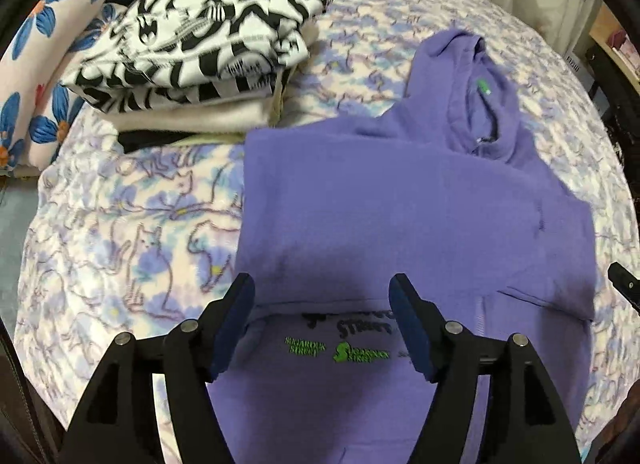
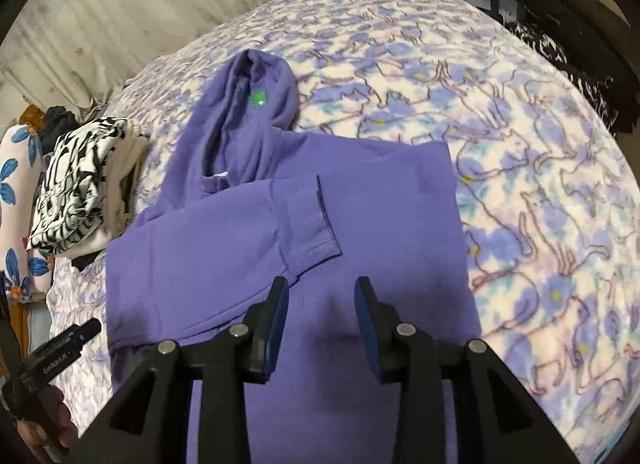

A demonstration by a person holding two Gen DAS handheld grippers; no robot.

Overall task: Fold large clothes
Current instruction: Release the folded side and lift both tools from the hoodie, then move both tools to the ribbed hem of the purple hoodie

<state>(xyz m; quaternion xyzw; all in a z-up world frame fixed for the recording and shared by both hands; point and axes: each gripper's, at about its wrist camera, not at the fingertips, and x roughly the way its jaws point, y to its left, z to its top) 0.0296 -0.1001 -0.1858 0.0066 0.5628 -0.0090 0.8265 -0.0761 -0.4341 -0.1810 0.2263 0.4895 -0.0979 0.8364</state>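
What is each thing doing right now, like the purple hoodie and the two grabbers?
Hoodie: flat on the bed, sleeves folded across, hood still out.
Clothes pile: folded, stacked beside the hoodie.
Left gripper: jaws open, holding nothing.
Right gripper: jaws open, holding nothing.

A home bedroom is indicated by a bed (image 1: 120,232) covered with a cat-print blanket and stacked folded clothes (image 1: 192,60).
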